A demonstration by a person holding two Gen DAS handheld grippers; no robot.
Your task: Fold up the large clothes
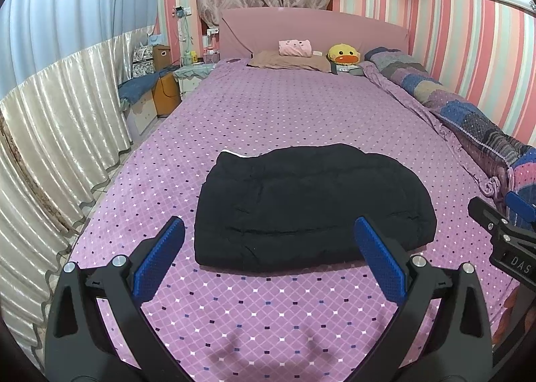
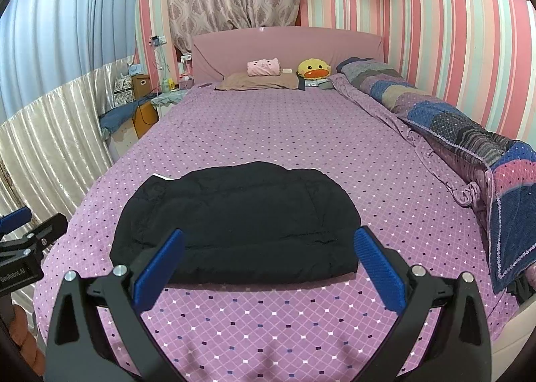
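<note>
A black padded garment [image 1: 311, 207] lies folded into a compact bundle on the purple patterned bed [image 1: 268, 114]; it also shows in the right wrist view [image 2: 238, 224]. My left gripper [image 1: 268, 234] is open and empty, held above the bed just in front of the bundle's near edge. My right gripper [image 2: 268, 248] is open and empty too, in front of the bundle's near edge. The right gripper's body shows at the right edge of the left wrist view [image 1: 506, 241]. The left gripper's body shows at the left edge of the right wrist view [image 2: 23, 248].
A rolled patchwork quilt [image 2: 452, 124] lies along the bed's right side by the striped wall. A pillow [image 2: 258, 80], pink cushion [image 2: 263, 67] and yellow duck plush [image 2: 313, 68] sit at the headboard. Curtains [image 1: 60, 107] and bedside furniture [image 1: 160, 90] stand to the left.
</note>
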